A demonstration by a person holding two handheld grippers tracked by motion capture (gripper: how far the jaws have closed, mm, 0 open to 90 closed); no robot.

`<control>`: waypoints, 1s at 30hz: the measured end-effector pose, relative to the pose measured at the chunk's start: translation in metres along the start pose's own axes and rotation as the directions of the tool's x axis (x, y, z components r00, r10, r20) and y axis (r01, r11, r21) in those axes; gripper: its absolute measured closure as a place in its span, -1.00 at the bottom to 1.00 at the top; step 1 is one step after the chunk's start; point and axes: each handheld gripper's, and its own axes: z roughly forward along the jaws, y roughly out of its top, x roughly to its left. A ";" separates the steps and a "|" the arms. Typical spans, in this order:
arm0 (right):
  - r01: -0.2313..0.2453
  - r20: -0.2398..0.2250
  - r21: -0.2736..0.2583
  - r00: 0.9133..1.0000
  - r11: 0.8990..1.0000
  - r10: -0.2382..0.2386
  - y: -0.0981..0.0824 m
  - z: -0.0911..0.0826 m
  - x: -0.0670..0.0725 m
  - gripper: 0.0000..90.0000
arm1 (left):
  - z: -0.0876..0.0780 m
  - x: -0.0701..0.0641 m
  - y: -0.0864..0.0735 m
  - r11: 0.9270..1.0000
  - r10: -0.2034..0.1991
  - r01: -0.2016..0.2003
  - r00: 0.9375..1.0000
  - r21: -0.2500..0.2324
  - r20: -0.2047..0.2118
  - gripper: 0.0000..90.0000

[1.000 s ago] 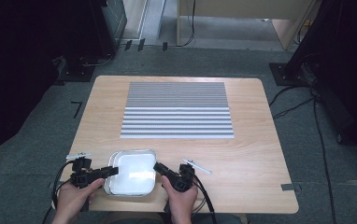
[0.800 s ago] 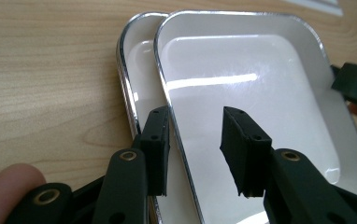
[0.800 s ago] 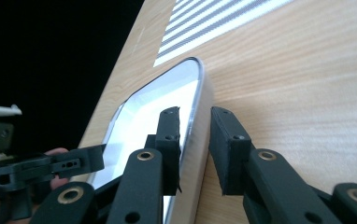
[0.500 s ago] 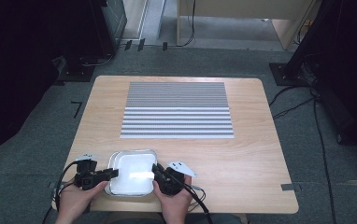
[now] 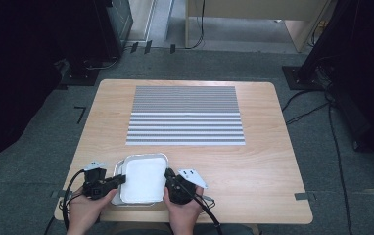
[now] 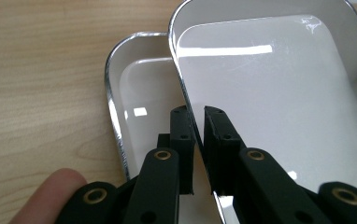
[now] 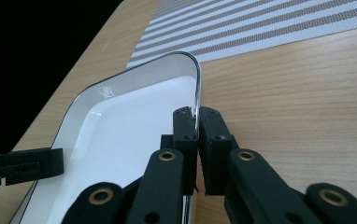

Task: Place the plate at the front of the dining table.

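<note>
Both tongs pinch the top tray by its rims.
Left tongs [image 6: 199, 140] and right tongs [image 7: 198, 140] hold the top tray [image 5: 143, 177] over a second tray [image 6: 139, 93], near the surface [image 5: 253, 166] edge; a thin rim could slip and drop.

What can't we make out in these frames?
- Lower tray, left gripper view: mostly covered by the upper tray, so its contents are hidden.
- Embossed mark on the upper tray, right gripper view: too small to read.
- Left gripper and right gripper, high view: too small to judge the grip there.
- Mat, right gripper view: cut off by the top edge.
</note>
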 end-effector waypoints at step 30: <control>0.002 -0.006 -0.062 1.000 0.998 -0.002 0.066 -0.011 -0.062 0.98 | 0.039 -0.056 0.064 0.993 -0.027 0.035 0.997 -0.112 0.076 0.98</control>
